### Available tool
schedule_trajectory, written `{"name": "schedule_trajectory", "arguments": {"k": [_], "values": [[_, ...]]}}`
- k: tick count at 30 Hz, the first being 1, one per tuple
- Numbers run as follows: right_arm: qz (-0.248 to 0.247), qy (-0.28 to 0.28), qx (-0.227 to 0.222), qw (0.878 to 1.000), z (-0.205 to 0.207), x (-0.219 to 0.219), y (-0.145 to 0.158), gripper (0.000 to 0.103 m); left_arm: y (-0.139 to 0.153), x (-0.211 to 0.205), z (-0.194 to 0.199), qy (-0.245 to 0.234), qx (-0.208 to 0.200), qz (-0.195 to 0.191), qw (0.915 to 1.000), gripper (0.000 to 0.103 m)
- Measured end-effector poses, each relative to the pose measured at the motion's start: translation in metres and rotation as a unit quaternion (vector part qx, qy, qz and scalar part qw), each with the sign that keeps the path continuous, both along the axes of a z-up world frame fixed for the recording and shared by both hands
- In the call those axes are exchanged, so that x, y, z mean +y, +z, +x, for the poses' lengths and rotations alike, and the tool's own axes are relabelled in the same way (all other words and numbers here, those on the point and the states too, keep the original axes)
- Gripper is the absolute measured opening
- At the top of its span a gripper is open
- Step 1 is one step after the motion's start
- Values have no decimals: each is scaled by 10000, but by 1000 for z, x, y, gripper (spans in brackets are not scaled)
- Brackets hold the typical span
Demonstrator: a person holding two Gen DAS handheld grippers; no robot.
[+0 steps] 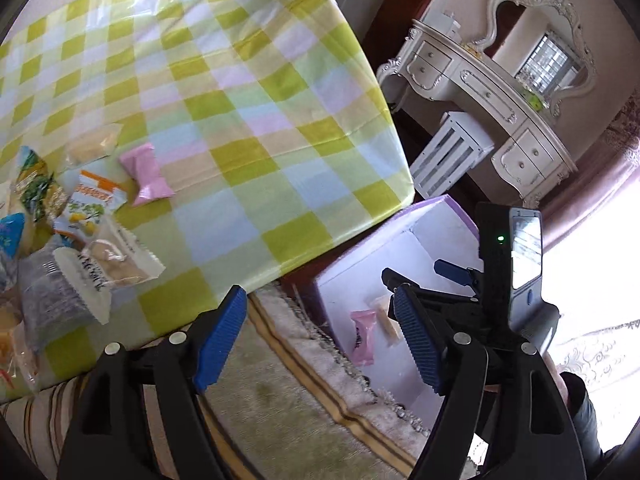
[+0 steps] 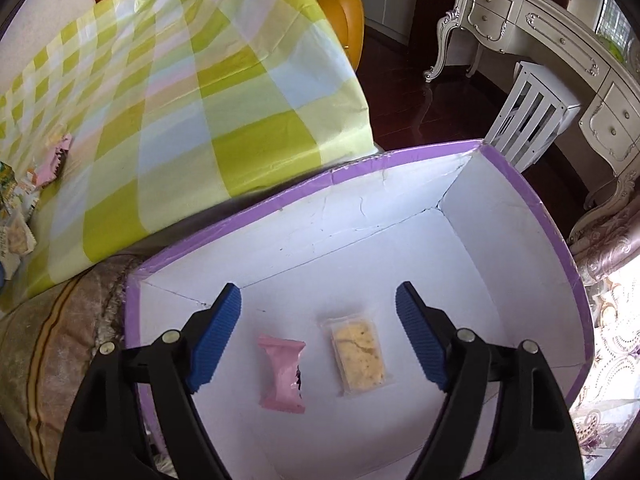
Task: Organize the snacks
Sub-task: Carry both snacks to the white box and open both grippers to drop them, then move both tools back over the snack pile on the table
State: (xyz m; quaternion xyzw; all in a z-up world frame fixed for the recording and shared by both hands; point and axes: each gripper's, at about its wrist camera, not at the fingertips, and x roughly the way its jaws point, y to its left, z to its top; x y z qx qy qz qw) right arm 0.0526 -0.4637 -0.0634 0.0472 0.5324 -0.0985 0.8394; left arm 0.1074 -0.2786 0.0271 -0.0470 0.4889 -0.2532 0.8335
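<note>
right wrist view: the right claw hangs over the purple-edged white box, jaws spread wide with nothing in them. two snacks lie flat on the box floor right below, between the blue pads but not touching them: a pink packet nearer the left pad, and a clear-wrapped yellow cracker nearer the right pad, side by side and slightly apart.

left wrist view: the left claw is wide open too and empty, out past the tabletop edge above the rug. the snack pile sits on the tabletop off to its left, another pink packet up-left of it, and the box off to its right.
</note>
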Motion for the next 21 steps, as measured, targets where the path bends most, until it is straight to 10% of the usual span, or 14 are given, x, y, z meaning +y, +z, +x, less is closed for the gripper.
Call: {"name": "schedule_trajectory", "arguments": {"k": [11,21], "values": [[-1354,398,47,9900,45,17,-28,80,9,86,-14,908,-229,-64,9956,74],[-849,345,171,9957,25,8,-18,80,20,94,-30,937,-604,68,9937,74]]}}
